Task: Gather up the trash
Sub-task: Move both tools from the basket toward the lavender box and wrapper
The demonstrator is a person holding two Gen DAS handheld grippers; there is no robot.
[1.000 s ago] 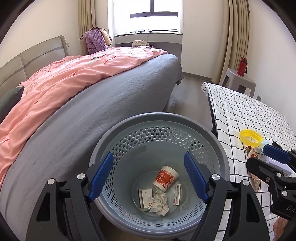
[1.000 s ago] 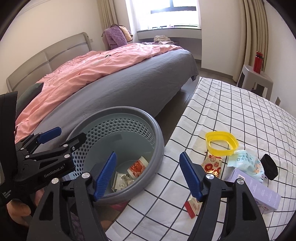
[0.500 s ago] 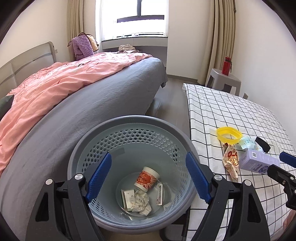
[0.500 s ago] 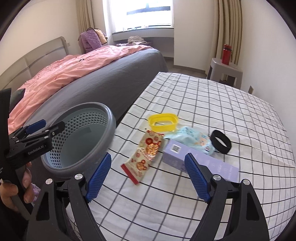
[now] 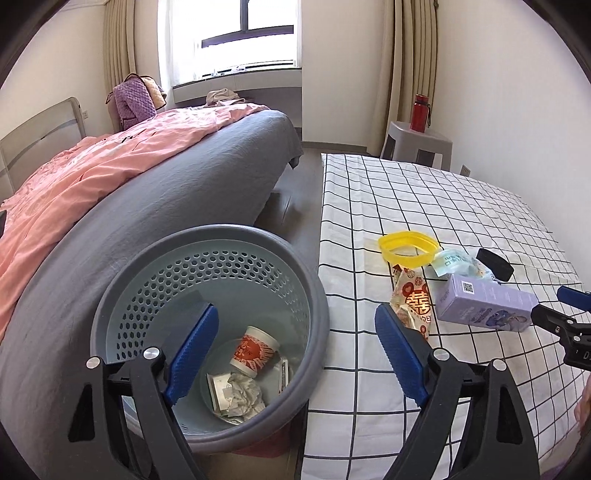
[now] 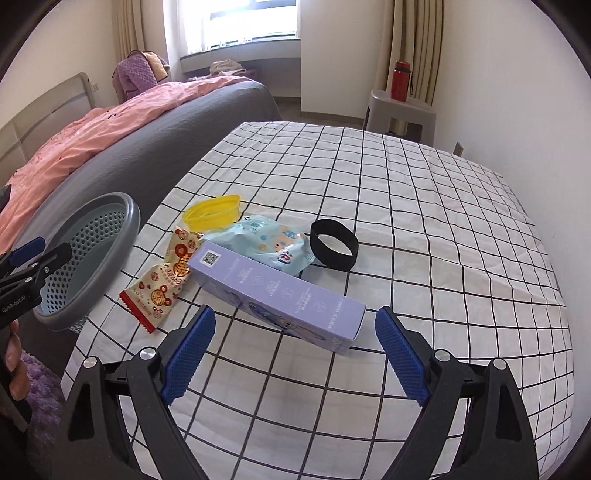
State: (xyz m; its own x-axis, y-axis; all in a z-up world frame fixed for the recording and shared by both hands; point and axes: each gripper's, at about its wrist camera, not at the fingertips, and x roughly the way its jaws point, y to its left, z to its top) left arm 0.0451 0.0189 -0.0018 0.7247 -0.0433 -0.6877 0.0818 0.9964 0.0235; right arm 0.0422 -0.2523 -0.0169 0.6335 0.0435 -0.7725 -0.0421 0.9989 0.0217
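Observation:
A grey perforated waste basket [image 5: 122, 280] stands between bed and table; it holds a red-and-white paper cup [image 5: 254, 350], crumpled tissue [image 5: 245, 393] and small packets. My left gripper [image 5: 295, 354] is open and empty above its right rim. On the checked tablecloth lie a purple box [image 6: 273, 291], a red-and-cream snack wrapper [image 6: 162, 284], a light blue wipes pack [image 6: 269, 247], a yellow ring lid [image 6: 212, 212] and a black ring [image 6: 334, 243]. My right gripper [image 6: 295, 354] is open and empty just in front of the purple box. The basket [image 6: 92, 240] shows at the left.
A bed with grey sheet and pink duvet [image 5: 110, 166] lies left of the basket. A grey stool [image 6: 402, 110] with a red bottle [image 6: 400, 13] stands beyond the table. A purple rug [image 6: 40, 391] lies on the floor by the table's near-left corner.
Both views have swung right. The right gripper has moved from the basket's edge over the table to the purple box. The left gripper has shifted toward the basket's right rim.

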